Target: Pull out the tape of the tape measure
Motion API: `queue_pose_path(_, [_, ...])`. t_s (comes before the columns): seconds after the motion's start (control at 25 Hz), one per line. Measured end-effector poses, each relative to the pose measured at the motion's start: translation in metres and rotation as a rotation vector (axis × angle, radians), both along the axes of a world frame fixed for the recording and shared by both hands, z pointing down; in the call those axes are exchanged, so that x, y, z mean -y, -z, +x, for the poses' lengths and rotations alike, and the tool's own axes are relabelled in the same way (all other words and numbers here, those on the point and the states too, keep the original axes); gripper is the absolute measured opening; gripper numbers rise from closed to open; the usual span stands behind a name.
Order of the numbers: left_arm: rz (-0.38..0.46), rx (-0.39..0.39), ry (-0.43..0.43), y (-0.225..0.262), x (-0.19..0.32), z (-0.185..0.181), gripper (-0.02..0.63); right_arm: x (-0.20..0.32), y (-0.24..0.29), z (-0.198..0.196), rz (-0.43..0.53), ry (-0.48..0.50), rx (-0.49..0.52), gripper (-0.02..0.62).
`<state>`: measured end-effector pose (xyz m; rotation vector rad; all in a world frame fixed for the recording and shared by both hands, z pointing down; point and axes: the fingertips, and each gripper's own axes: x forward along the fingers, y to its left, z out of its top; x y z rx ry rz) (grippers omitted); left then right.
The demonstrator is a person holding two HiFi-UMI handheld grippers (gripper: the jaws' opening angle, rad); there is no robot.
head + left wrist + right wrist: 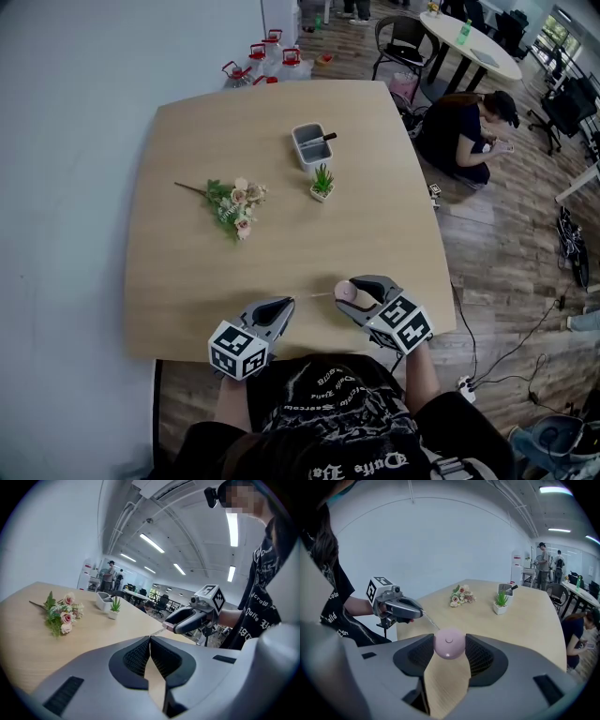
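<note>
Since the tape has to be drawn out of a case that would otherwise follow it, the work is split between the two hands. In the head view the right claw (352, 292) grasps the round pink tape measure (346, 292) just above the near edge of the tabletop (187, 281). The left claw (286, 304) sits a short way to its left, and a thin length of tape (314, 296) runs between the two. The flowers (234, 202), the potted plant (322, 183) and the grey tray (309, 145) lie well apart toward the far side, so the near strip is free for a sideways pull.

In the left gripper view the left claw (150, 651) is clenched, its ribbed pads meeting on the tape's end. The pale strip (157, 632) leads from the tips to the right claw (172, 625) opposite. A flat, thin tab needs this kind of full pinch to avoid slipping.

In the right gripper view the right claw (449, 651) is spread wide, with the pink case (449, 644) wedged between its pads and gripped across its width. The tape (431, 621) leaves toward the left claw (421, 612). Only a short length looks drawn, so I judge the pull to be at an early stage. The hands would need to move further apart along the line of the tape.
</note>
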<state>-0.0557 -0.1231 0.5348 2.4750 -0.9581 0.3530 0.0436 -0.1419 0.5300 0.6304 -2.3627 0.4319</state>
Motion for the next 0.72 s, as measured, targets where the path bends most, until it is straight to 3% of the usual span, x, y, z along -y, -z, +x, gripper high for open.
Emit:
queue_pose_path(0.28, [-0.01,0.003,0.078,-0.004,0.0,-0.029,0.009,0.002,0.001,0.014,0.006,-0.043,-0.001,0.225])
queue_pose_path(0.72, [0.005,0.026,0.118,-0.005,-0.001,-0.037,0.009,0.001,0.001,0.01,0.02,-0.06,-0.016,0.225])
